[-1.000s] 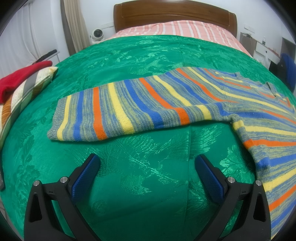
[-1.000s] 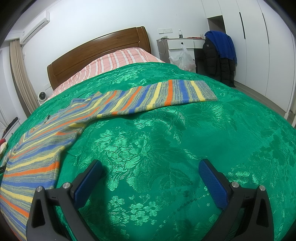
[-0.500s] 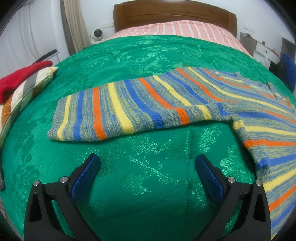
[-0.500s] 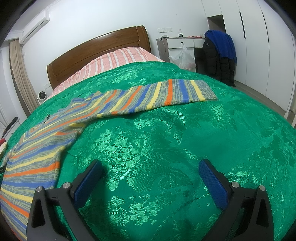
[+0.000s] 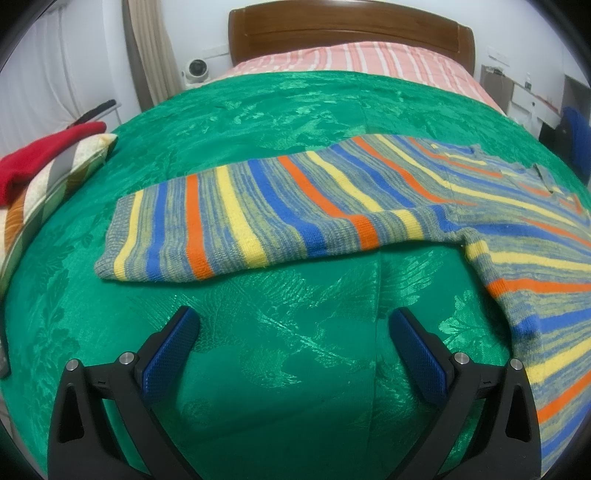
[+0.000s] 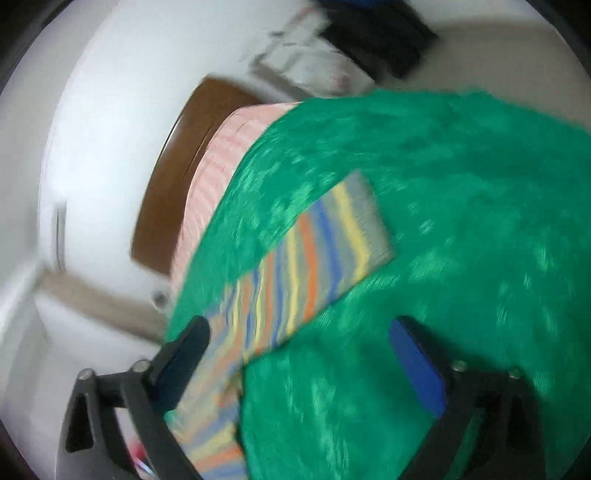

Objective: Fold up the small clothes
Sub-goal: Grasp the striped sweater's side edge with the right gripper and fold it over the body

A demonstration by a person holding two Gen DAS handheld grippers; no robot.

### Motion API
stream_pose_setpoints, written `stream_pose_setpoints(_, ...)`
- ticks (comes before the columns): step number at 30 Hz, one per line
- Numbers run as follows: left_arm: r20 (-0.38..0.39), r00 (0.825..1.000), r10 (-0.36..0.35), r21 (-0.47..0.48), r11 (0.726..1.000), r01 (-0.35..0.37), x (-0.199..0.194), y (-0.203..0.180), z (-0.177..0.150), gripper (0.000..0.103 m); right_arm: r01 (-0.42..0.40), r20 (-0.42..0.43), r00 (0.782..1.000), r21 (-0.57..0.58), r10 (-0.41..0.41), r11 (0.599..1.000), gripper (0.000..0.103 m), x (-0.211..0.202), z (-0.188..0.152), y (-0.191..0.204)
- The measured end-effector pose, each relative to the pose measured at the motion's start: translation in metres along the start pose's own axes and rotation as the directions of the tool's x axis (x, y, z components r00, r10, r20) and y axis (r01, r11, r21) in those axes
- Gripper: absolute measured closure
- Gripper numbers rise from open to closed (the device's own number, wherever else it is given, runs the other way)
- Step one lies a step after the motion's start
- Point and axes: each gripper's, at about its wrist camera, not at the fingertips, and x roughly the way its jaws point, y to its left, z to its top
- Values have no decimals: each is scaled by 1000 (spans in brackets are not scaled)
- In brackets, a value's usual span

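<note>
while the green bedspread (image 5: 295, 110) filled both views from the wooden headboard (image 5: 351, 33) end down to the near edge, i judged the folding had hardly begun: the striped sweater (image 5: 295, 206) lay flat across the middle of the bed, one sleeve stretched toward the left side, the body running off toward the right edge. a stack of folded things (image 5: 44, 177) sat at the left edge, well apart from it. i saw no basket or box, so nothing was contained anywhere.

my left gripper (image 5: 295, 336) hung over bare cover just short of the sleeve, jaws spread wide, nothing between them. my right gripper (image 6: 299, 343) showed through heavy blur, its picture tipped over; the jaws had just been closing a little yet stood apart, gripping nothing, with the other sleeve (image 6: 332, 251) ahead of them.

next, i reckoned, each claw needed to come down on a sleeve cuff, pinch only the knit and not the cover beneath, then carry it inward over the body.
</note>
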Motion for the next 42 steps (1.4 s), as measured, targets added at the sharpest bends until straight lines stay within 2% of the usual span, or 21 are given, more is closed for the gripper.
stream_pose_setpoints(3, -2, 1000, -7, -5, 1000, 7, 0, 1, 0, 0, -27, 9, 1000, 73, 26, 997, 28, 18, 24, -19)
stream_pose_setpoints(5, -3, 1000, -4, -2, 1000, 4, 0, 0, 0, 0, -59, -13, 998, 117, 61, 991, 42, 35, 35, -28)
stream_pose_setpoints(7, -3, 1000, -3, -3, 1000, 3, 0, 0, 1, 0, -55, -22, 998, 138, 58, 989, 67, 50, 44, -33)
stream_pose_setpoints(10, -3, 1000, -2, -6, 1000, 2, 0, 0, 1, 0, -72, -59, 995, 164, 83, 984, 85, 72, 53, -39)
stream_pose_setpoints(11, -5, 1000, 0, -8, 1000, 0, 0, 0, 1, 0, -72, -73, 994, 164, 85, 984, 90, 78, 56, -40)
stream_pose_setpoints(12, -12, 1000, 4, -12, 1000, -4, -1, -1, 0, 0, -55, -86, 994, 152, 68, 987, 102, 82, 57, -40)
stream_pose_setpoints(13, -22, 1000, 4, -13, 1000, -5, -3, -1, 0, 0, -22, -95, 995, 125, 34, 992, 102, 85, 59, -36)
stream_pose_setpoints(16, -97, 995, -1, 22, 1000, 3, -5, -4, 4, 0, 75, -73, 994, -17, -76, 997, 101, 82, 62, -5)
stream_pose_setpoints(17, -96, 995, -11, 22, 1000, 13, -6, -2, 2, 0, 89, -63, 994, -78, -94, 993, 101, 79, 63, 12)
stream_pose_setpoints(19, -33, 998, -44, 0, 999, 44, -8, 4, -8, 0, 99, -43, 993, -217, -111, 971, 101, 74, 61, 57)
stream_pose_setpoints(22, 18, 999, -43, -6, 999, 43, -10, 3, -15, 0, 30, -65, 996, -399, -61, 917, 101, 75, 46, 141)
stream_pose_setpoints(25, 30, 999, -45, -8, 999, 45, -10, 3, -16, 0, -101, -158, 987, -500, 24, 860, 101, 92, 8, 223)
stream_pose_setpoints(30, 49, 997, -67, -22, 997, 68, -10, 7, -18, 0, -278, -350, 933, -554, 84, 785, 101, 154, -84, 315)
stream_pose_setpoints(32, 55, 996, -68, -22, 997, 70, -10, 7, -18, 0, -315, -410, 908, -542, 82, 779, 94, 184, -117, 326)
stream_pose_setpoints(33, 58, 996, -71, -23, 997, 72, -11, 8, -19, 0, -341, -457, 885, -508, 88, 791, 83, 199, -134, 324)
stream_pose_setpoints(34, 59, 996, -73, -25, 997, 74, -11, 8, -19, 0, -375, -532, 840, -433, 103, 820, 57, 219, -152, 318)
stream_pose_setpoints(35, 59, 995, -75, -27, 997, 76, -11, 9, -19, 0, -387, -565, 816, -379, 121, 841, 46, 224, -161, 308)
stream_pose_setpoints(36, 61, 995, -77, -28, 997, 79, -11, 9, -19, 0, -395, -584, 797, -308, 156, 866, 43, 231, -170, 299)
stream_pose_setpoints(38, 61, 995, -76, -28, 997, 78, -11, 9, -19, 0, -407, -590, 781, -230, 205, 884, 43, 236, -172, 282)
stream_pose_setpoints(39, 61, 995, -75, -27, 997, 77, -11, 9, -19, 0, -396, -589, 783, -223, 200, 891, 43, 237, -169, 273)
stream_pose_setpoints(42, 61, 995, -73, -26, 997, 75, -11, 9, -19, 0, -304, -568, 816, -259, 110, 917, 43, 230, -157, 239)
